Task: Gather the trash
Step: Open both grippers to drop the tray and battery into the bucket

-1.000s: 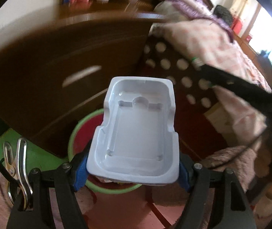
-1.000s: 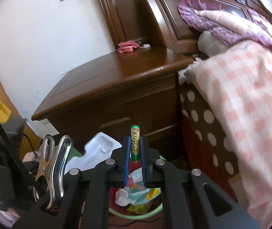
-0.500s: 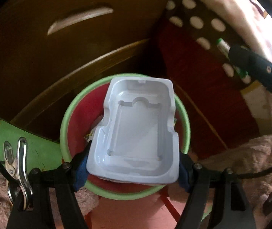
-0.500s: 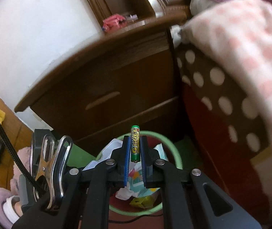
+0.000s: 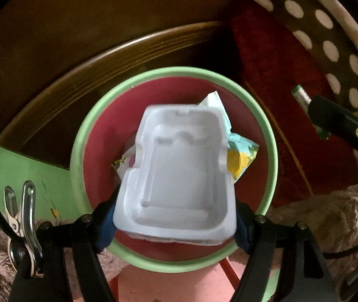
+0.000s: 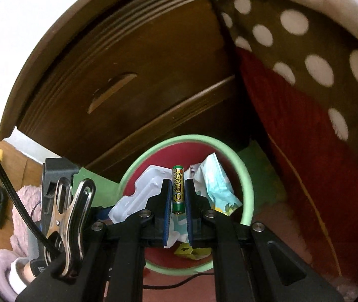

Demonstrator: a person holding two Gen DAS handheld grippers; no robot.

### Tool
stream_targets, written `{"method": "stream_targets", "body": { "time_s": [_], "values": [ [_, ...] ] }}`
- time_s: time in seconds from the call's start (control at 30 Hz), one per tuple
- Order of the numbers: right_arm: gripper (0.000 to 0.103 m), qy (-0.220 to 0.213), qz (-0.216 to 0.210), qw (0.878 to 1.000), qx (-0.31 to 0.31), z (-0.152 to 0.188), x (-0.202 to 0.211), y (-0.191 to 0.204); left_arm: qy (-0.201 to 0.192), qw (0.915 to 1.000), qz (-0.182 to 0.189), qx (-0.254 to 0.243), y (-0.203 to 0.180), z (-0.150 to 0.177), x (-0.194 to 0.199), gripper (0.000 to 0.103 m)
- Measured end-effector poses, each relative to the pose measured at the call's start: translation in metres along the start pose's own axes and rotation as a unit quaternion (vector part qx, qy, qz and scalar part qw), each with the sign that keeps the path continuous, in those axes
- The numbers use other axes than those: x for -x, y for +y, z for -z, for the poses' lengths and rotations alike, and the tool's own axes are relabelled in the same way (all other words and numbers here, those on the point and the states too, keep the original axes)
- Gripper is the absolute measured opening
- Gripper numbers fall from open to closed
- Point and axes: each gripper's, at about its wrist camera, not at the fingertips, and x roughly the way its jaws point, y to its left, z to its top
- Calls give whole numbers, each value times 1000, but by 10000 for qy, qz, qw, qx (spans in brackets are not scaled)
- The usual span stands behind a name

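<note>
step: drop-off over bin (image 5: 78,136) | left gripper (image 5: 174,222) clamping white tray (image 5: 181,171) | right gripper (image 6: 178,196) pinching battery (image 6: 178,191), 3 o'clock | next: release both

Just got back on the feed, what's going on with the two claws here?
A person is clearing trash with a claw in each hand. The left claw grips a white plastic tray across its width, right above the green-rimmed bin. The right claw is shut on a green battery, also over the bin. Crumpled wrappers already lie inside. Neither item has been released yet.
</note>
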Motion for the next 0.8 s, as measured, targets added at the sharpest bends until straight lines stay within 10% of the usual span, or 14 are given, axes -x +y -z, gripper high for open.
{"method": "stream_targets", "body": {
  "time_s": [0.8],
  "values": [
    [11, 162, -223, 9994, -192, -2, -8, -3, -290, 9994, 98, -173, -12, 6, 29, 87]
  ]
}}
